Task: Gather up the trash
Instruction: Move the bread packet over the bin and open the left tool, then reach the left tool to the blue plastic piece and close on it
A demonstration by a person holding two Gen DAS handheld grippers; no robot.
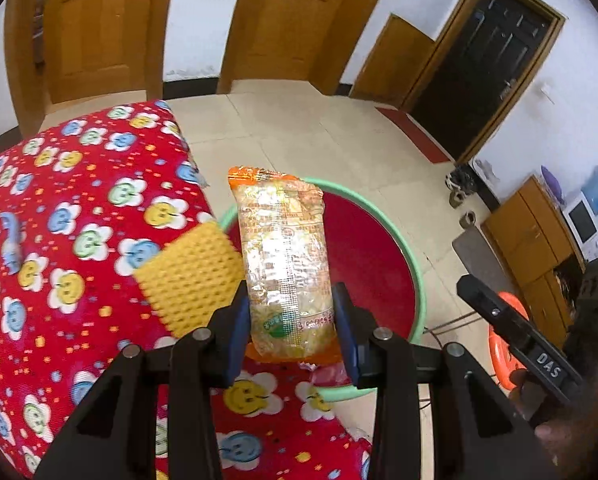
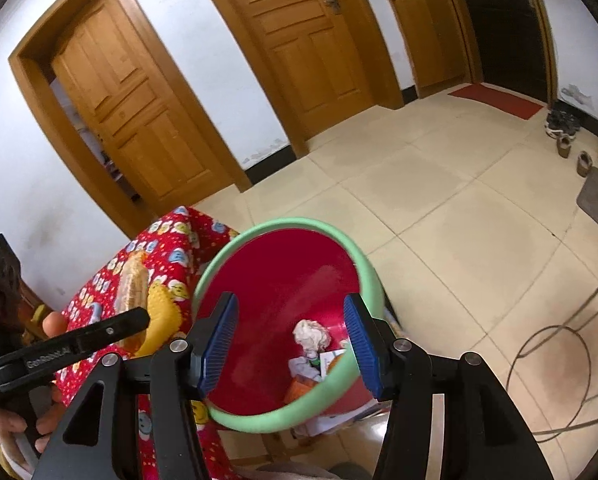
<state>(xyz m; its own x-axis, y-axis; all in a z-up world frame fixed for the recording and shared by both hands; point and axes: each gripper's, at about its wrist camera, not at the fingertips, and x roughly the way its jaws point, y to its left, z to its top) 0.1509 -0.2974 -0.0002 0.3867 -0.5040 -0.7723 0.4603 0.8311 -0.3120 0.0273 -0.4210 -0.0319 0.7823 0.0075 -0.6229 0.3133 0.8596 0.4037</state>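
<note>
My left gripper [image 1: 293, 326] is shut on a clear and orange snack wrapper [image 1: 285, 260], held upright above the edge of the red flowered cloth [image 1: 71, 240] and the bin. The red bin with a green rim [image 1: 379, 248] stands on the floor beside the cloth. In the right wrist view my right gripper [image 2: 291, 340] is open and empty, over the bin [image 2: 275, 280], which holds crumpled white paper [image 2: 311, 336] and other scraps. The wrapper also shows in the right wrist view [image 2: 133, 280], at the left over the cloth.
A yellow bumpy pad [image 1: 189, 276] lies on the cloth by the bin. Tiled floor [image 2: 459, 208] runs to wooden doors [image 2: 299, 32] and a dark door [image 1: 483, 60]. A cable [image 2: 559, 360] and an orange object [image 1: 507, 340] lie right of the bin.
</note>
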